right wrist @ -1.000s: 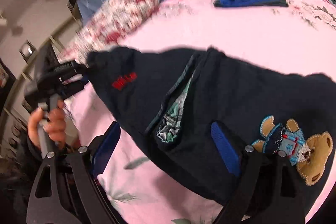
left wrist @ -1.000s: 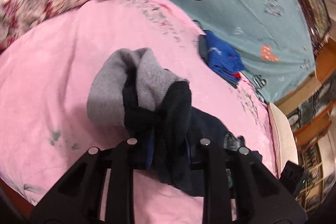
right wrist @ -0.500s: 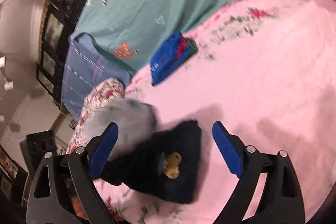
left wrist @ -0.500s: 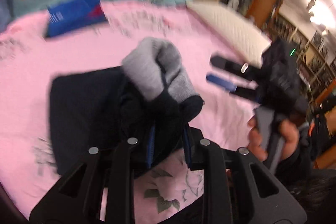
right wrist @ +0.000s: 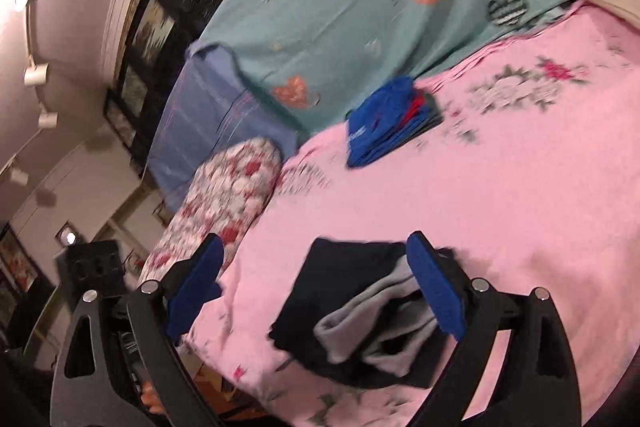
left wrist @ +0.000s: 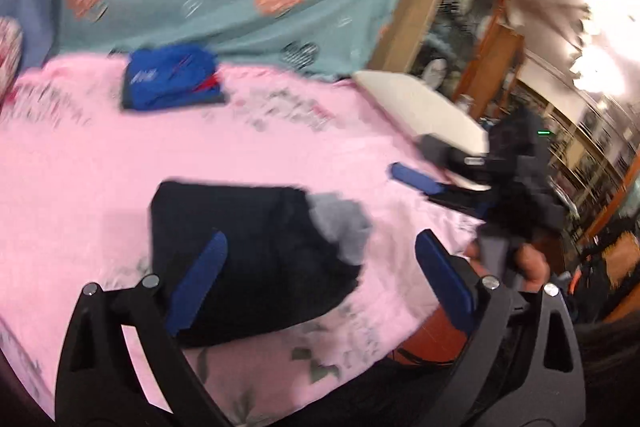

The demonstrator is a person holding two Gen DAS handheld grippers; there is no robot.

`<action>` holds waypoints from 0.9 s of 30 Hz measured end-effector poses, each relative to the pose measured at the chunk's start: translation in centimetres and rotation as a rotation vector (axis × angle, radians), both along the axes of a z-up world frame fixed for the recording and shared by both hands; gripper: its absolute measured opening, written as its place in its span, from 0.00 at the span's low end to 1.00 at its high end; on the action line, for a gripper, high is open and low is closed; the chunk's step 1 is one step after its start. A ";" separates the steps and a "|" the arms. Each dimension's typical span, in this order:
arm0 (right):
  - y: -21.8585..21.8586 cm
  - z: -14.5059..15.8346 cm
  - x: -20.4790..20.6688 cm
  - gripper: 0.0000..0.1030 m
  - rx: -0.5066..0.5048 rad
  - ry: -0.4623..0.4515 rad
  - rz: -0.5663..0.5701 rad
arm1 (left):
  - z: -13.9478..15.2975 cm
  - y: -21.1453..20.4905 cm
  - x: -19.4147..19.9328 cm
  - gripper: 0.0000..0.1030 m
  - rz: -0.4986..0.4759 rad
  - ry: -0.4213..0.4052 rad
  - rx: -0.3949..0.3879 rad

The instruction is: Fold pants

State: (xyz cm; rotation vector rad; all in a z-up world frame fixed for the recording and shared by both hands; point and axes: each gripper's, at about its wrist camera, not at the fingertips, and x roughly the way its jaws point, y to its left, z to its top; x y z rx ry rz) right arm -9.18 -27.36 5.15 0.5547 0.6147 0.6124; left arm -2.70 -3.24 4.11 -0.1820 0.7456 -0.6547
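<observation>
A: Left wrist view, status of the left tongs [left wrist: 316,279]?

B: Jaws are opening and stand wide apart. The blue pads touch no fabric. The pants [left wrist: 248,251] lie on the bed beyond them, clear of both pads.

A: Condition of the pants?

B: A compact dark bundle on the pink bedspread [left wrist: 100,155], near the bed's front edge. A grey inner lining shows at the bundle's right end.

A: Right tongs [right wrist: 316,291]?

B: Released. In the right wrist view both blue pads are spread, with the pants [right wrist: 340,287] on the bed behind the gap and nothing pinched. In the left wrist view the same tongs [left wrist: 420,183] hover over the bedspread to the right of the bundle, held by a hand [left wrist: 524,263].

A: Other items?

B: A folded blue garment [right wrist: 384,119] lies well apart, near the teal sheet [right wrist: 360,7]. A floral pillow [right wrist: 228,195] lies at the left.
</observation>
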 end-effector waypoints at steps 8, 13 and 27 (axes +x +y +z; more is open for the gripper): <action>1.5 -11.0 3.1 0.88 -0.277 0.343 -0.045 | -10.4 0.4 5.2 0.92 0.119 0.209 0.187; 1.4 -6.3 1.0 0.85 -0.383 0.210 -0.139 | -8.2 0.5 4.1 0.92 0.131 0.140 0.219; 1.2 -9.1 3.9 0.66 -0.152 0.280 0.027 | -10.2 -1.6 4.3 0.98 0.022 0.055 0.267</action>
